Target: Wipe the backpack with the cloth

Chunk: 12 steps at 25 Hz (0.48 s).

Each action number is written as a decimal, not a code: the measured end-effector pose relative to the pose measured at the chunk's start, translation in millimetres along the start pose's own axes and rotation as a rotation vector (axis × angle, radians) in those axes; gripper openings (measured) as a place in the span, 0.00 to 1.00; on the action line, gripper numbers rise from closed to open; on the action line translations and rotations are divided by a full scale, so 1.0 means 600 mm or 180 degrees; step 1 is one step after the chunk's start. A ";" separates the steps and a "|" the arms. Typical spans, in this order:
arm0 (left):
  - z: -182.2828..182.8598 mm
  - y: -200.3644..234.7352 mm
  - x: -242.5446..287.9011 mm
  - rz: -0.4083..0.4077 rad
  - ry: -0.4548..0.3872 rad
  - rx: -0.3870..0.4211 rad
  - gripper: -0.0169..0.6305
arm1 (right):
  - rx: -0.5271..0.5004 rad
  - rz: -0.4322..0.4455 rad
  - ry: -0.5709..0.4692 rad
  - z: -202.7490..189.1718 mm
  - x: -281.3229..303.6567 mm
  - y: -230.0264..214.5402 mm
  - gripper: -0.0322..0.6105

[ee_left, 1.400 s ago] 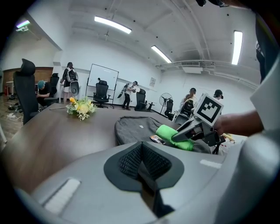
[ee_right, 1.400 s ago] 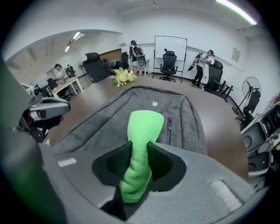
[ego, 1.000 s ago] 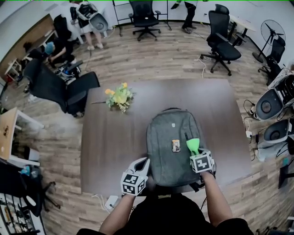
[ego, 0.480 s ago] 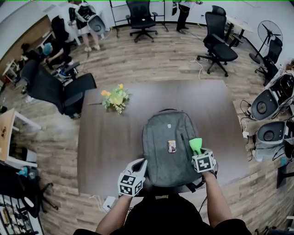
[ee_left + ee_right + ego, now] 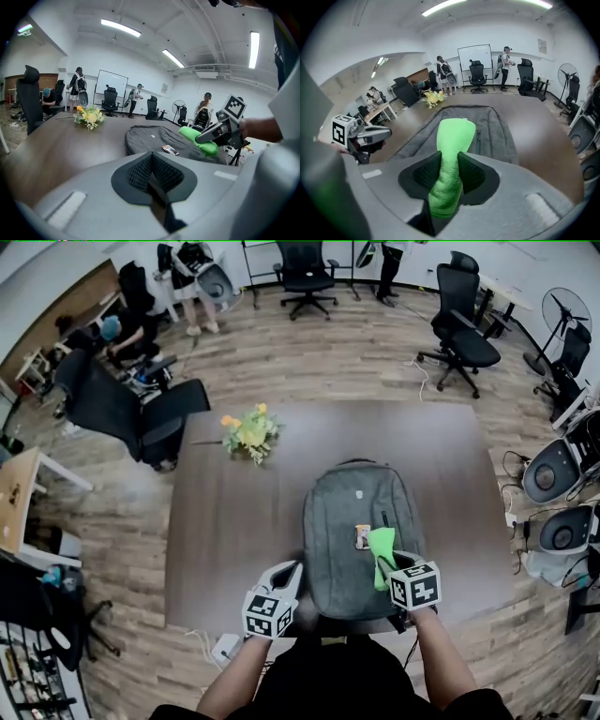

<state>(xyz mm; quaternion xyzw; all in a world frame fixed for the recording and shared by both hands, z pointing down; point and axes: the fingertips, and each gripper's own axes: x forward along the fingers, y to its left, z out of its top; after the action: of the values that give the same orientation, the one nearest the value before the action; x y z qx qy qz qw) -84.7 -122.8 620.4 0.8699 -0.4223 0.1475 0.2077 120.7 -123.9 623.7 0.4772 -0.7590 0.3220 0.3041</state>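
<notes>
Holding the green cloth [image 5: 453, 138] pinched between its jaws, your right gripper [image 5: 384, 568] sits over the near right part of the grey backpack [image 5: 345, 512]. The jaws are closed on the cloth's bunched middle, and the free end sticks out ahead of them. That end lies beside the small orange-and-white tag [image 5: 362, 537] on the pack's front panel. From the left gripper view it looks to rest on the fabric, though you can't be sure of firm contact.

The backpack lies flat on the dark wooden table [image 5: 225, 521], front panel up, top handle pointing away from you. Your left gripper [image 5: 289, 574] hovers just beside the pack's near left corner, jaws fully together with nothing between them.

You appear to be in the wiping step itself, with most of the panel yet to be covered. Next, press the cloth down and sweep it across the panel, steering round the tag. Bracing the pack with the left gripper would help stop it sliding.
</notes>
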 end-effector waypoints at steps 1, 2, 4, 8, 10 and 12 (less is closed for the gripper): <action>0.000 0.003 -0.003 0.0011 -0.0006 -0.0009 0.06 | 0.0048 0.0119 -0.0011 0.001 0.003 0.021 0.22; -0.001 0.005 -0.004 0.0018 -0.0009 -0.0014 0.06 | 0.0092 0.0221 -0.0021 0.001 0.007 0.040 0.22; -0.002 0.009 -0.007 0.0018 -0.0010 -0.0014 0.06 | 0.0190 0.0396 -0.0045 0.003 0.015 0.076 0.22; -0.002 0.011 -0.013 -0.0004 -0.0002 -0.0022 0.06 | 0.0351 0.0739 0.0038 -0.015 0.037 0.149 0.22; -0.001 0.012 -0.018 -0.0019 -0.0004 -0.0020 0.06 | 0.0341 0.0830 0.0111 -0.024 0.046 0.176 0.22; -0.004 0.017 -0.023 -0.0034 0.0005 -0.0018 0.06 | 0.0326 0.0909 0.0162 -0.028 0.053 0.201 0.22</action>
<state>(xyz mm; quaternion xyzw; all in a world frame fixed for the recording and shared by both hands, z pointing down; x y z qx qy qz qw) -101.2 -117.9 618.8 0.8715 -0.4179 0.1459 0.2113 1.0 -87.0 634.6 0.3711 -0.7937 0.4122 0.2497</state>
